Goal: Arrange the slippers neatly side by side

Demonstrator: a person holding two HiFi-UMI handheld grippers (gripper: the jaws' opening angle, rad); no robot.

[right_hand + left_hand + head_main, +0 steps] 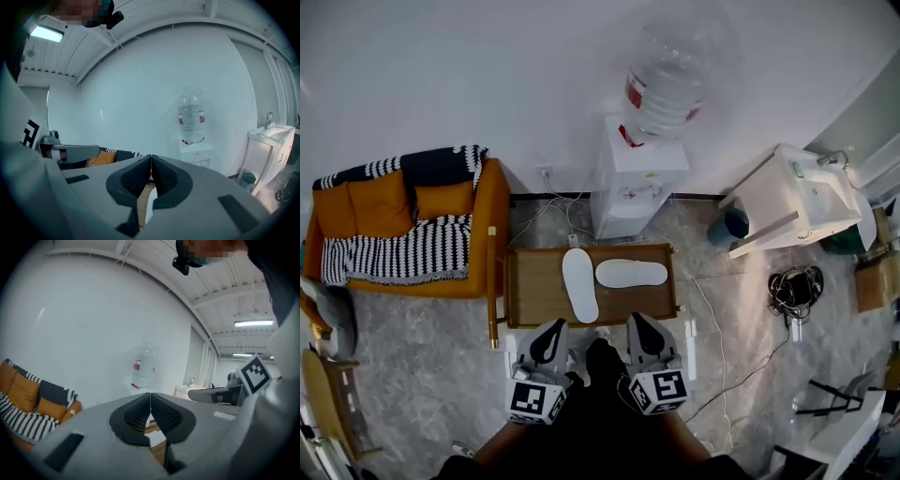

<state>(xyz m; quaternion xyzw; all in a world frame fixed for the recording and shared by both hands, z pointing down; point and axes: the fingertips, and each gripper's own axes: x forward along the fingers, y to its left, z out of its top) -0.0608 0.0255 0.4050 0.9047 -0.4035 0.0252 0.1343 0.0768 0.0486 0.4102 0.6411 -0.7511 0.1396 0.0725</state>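
Two white slippers lie on a low wooden table (652, 302) in the head view. One slipper (579, 284) lies lengthwise, toe away from me. The other slipper (632, 273) lies crosswise to its right, so the pair forms an angle. My left gripper (555, 325) and right gripper (637, 320) hover side by side at the table's near edge, short of both slippers. Each is shut with nothing between its pads. In the left gripper view the shut left gripper (150, 394) hides most of the table. The right gripper view shows the right gripper (151, 157) shut too.
A water dispenser (637, 178) with a big bottle stands against the wall behind the table. An orange sofa (403, 225) with a striped blanket is at the left. A white sink unit (797, 197), a bin (731, 225) and tangled cables (795, 291) are at the right.
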